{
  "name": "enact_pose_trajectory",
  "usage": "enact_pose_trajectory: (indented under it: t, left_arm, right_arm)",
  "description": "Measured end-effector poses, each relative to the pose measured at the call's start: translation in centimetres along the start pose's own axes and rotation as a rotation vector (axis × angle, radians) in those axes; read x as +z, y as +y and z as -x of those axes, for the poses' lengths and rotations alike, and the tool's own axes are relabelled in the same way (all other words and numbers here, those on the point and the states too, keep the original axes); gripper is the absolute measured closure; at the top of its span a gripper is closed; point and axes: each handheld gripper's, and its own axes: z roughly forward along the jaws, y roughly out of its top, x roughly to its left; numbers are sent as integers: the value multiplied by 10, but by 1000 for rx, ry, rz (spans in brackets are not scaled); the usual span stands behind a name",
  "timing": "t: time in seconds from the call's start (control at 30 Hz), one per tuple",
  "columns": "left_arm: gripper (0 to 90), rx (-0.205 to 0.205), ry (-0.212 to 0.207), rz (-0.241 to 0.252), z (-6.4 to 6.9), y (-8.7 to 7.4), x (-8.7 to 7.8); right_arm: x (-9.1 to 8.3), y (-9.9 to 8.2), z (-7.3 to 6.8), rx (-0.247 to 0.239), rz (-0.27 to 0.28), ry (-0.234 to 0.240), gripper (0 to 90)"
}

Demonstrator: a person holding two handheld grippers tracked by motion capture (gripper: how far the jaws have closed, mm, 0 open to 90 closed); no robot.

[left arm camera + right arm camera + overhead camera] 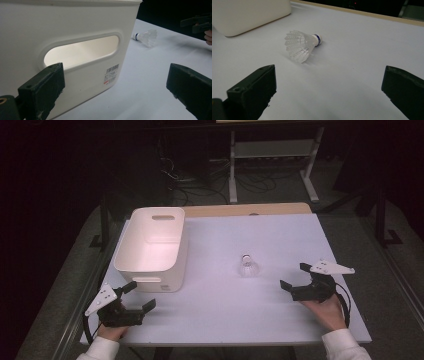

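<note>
A white plastic shuttlecock (248,266) lies on its side in the middle of the white table (280,235); its cork tip has a blue band. In the right gripper view the shuttlecock (300,45) lies a short way ahead of my right gripper (329,87), which is open and empty. From above, that right gripper (294,276) hovers to the right of the shuttlecock. A white bin (150,245) with handle slots stands at the left. My left gripper (140,296) is open just in front of the bin's near wall (75,25), holding nothing.
The left gripper view also catches the shuttlecock (147,37) and the other gripper (197,23) farther off. A wooden strip (250,210) borders the table's far edge. Behind it stand a white metal frame (272,165) and floor cables.
</note>
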Motion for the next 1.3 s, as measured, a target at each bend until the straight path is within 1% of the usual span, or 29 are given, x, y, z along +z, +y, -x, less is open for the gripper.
enact_pose_trajectory:
  t: [0.2,0.27,0.37,0.6,0.73,0.87,0.9,0.93,1.0,1.03,1.1,1.13,1.17,1.2,1.3]
  left_arm:
    - [14,-1,-3,-6,0,0,1]
    - [14,-2,-3,-7,0,0,1]
    - [14,-5,-7,-8,0,0,2]
    - [14,-1,-12,-9,0,0,2]
    - [14,0,-13,-9,0,0,2]
    - [14,0,-13,-10,0,0,2]
    - [14,1,-14,-10,0,0,2]
    - [14,1,-15,-10,0,0,2]
    - [14,3,-17,-11,1,0,2]
    - [14,4,-19,-13,1,0,2]
    - [13,5,-20,-14,1,0,2]
    - [14,12,-21,-21,0,0,1]
    - [14,12,-21,-21,0,0,1]
    - [14,13,-22,-21,0,0,1]
    - [14,16,-24,-23,0,0,1]
  right_arm:
    - [-2,0,0,7,-2,-1,0]
    - [-2,1,1,19,-13,2,0]
    - [-3,2,0,30,-13,0,0]
    - [-5,3,0,31,-14,-7,0]
    - [-4,3,0,24,-21,-10,0]
    - [-3,6,-2,26,-41,-12,0]
    - [-3,7,-1,29,-38,7,37]
    - [-3,8,-2,31,-39,14,41]
    - [-3,9,-2,24,-47,11,41]
    - [-2,9,-3,22,-60,11,44]
    - [-1,10,-3,27,-67,12,48]
    - [0,11,-2,23,-86,14,54]
    - [0,11,-2,23,-86,14,54]
    - [2,13,-3,17,-105,14,58]
    - [3,15,-3,14,-111,18,61]
